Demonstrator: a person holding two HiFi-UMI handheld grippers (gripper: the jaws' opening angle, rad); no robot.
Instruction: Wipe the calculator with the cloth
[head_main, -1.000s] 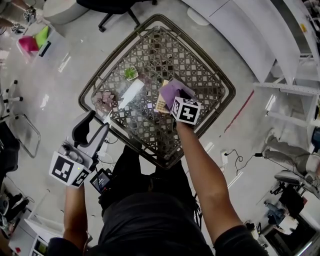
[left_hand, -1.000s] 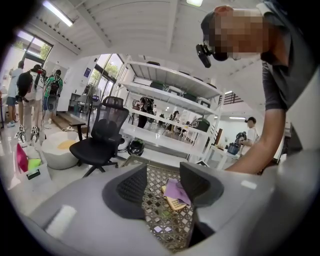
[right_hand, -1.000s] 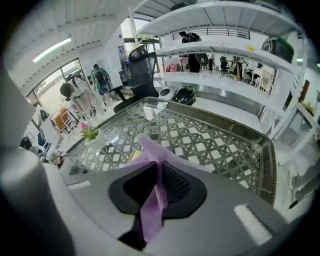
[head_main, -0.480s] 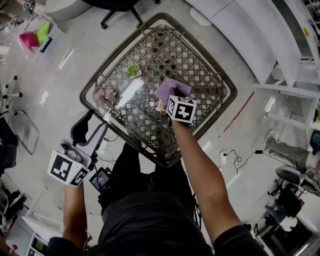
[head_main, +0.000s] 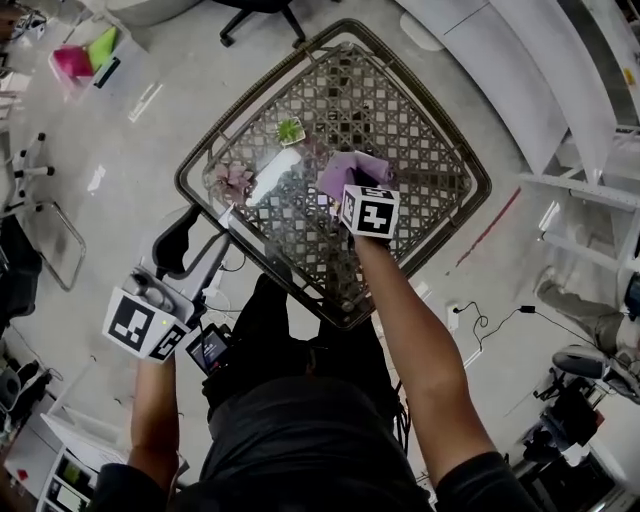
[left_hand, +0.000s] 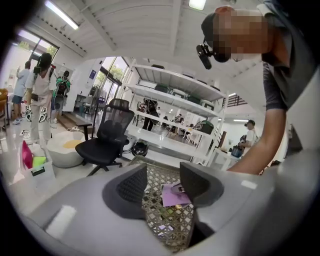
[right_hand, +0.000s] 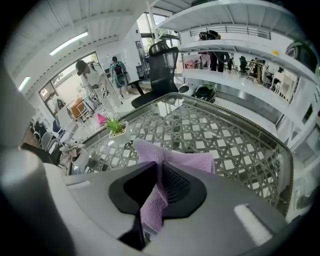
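My right gripper (head_main: 356, 196) points down at the glass-topped lattice table (head_main: 410, 140) and is shut on a purple cloth (head_main: 350, 168). In the right gripper view a fold of the cloth (right_hand: 175, 157) is pinched between the two dark pads of the right gripper (right_hand: 159, 192), and the rest spreads on the glass ahead. The calculator lies under the cloth and gripper, and I cannot make it out. My left gripper (head_main: 200, 238) hangs open and empty off the table's near-left edge. In its own view, the left gripper (left_hand: 162, 184) faces the cloth (left_hand: 172, 196).
A small green plant in a white pot (head_main: 290, 130) and a pot of pink flowers (head_main: 235, 182) stand on the table's left part. A black office chair (left_hand: 107, 135) and several people are beyond the table. White shelving (head_main: 590, 170) stands to the right, with cables on the floor.
My right gripper has slid the cloth leftward across the glass toward the green plant, covering the calculator that showed beside it a second ago. The left gripper has stayed put.
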